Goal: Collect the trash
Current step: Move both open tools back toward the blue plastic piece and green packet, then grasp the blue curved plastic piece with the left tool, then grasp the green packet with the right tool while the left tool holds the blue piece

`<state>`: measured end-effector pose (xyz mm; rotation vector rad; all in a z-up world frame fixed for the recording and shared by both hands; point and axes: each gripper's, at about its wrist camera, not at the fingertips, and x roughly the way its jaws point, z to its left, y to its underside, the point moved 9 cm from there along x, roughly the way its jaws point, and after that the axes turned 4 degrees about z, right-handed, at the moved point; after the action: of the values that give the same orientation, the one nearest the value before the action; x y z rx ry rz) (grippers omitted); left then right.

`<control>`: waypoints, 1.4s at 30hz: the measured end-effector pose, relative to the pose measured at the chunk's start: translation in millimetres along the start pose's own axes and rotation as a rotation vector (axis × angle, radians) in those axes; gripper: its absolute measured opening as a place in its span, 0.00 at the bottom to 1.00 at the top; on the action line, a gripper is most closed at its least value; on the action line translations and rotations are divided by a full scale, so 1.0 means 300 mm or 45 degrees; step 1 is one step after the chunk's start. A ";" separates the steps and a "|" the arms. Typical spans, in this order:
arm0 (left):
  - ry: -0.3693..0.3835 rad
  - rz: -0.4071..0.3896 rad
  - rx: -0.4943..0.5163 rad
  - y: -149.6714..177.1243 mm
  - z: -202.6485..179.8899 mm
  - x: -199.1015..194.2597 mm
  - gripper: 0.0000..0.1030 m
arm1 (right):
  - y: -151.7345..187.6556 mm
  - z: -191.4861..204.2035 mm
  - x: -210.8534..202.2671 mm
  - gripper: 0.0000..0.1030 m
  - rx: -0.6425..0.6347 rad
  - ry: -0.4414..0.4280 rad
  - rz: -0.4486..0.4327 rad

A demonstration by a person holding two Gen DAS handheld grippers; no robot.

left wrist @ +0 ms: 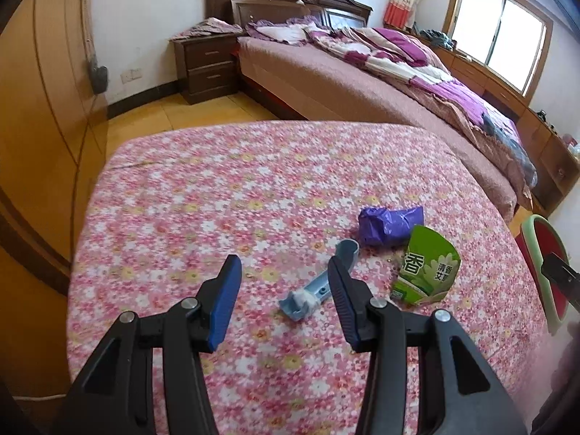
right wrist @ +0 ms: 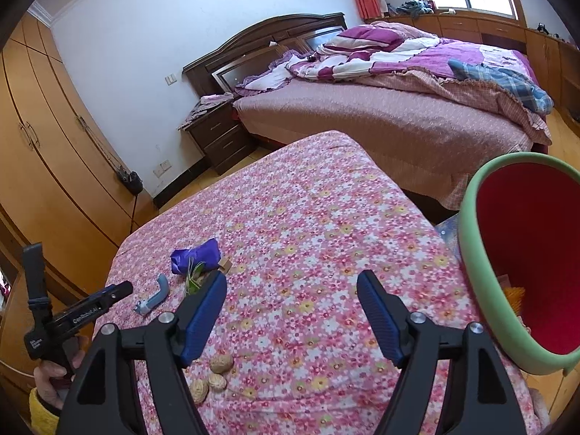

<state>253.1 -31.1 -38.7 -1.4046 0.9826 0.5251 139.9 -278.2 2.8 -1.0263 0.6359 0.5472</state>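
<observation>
Left of the green carton (left wrist: 427, 268): blue tube (left wrist: 315, 286) sat ahead of empty, part-open left tongs (left wrist: 284, 272); right tongs (right wrist: 291, 286) wide, empty. Best straddled mid-length, then squeezed.

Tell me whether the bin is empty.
Not empty. In the right wrist view, something orange-yellow lies inside the bin against its red lining. The rest of the bottom is hidden by the rim.

The floral tabletop (left wrist: 224, 188) lies bare beyond the left gripper (left wrist: 284, 272). Right of it crowd a blue plastic piece (left wrist: 315, 290), green carton (left wrist: 427, 268) and purple bag (left wrist: 389, 224). A bin (right wrist: 482, 290) walls the table's right edge.
</observation>
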 end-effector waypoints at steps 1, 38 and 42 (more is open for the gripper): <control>0.009 0.007 0.002 -0.001 -0.007 0.011 0.48 | 0.000 -0.002 0.010 0.75 0.002 -0.005 0.003; 0.082 -0.021 -0.233 0.136 0.104 -0.080 0.17 | 0.108 0.186 0.178 0.75 -0.162 -0.077 0.169; 0.067 -0.039 -0.259 0.154 0.118 -0.085 0.17 | 0.136 0.251 0.220 0.75 -0.218 -0.089 0.204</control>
<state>211.2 15.6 -48.2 -1.6193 0.9691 0.5802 174.8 -185.5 -40.6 -1.1175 0.6201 0.7856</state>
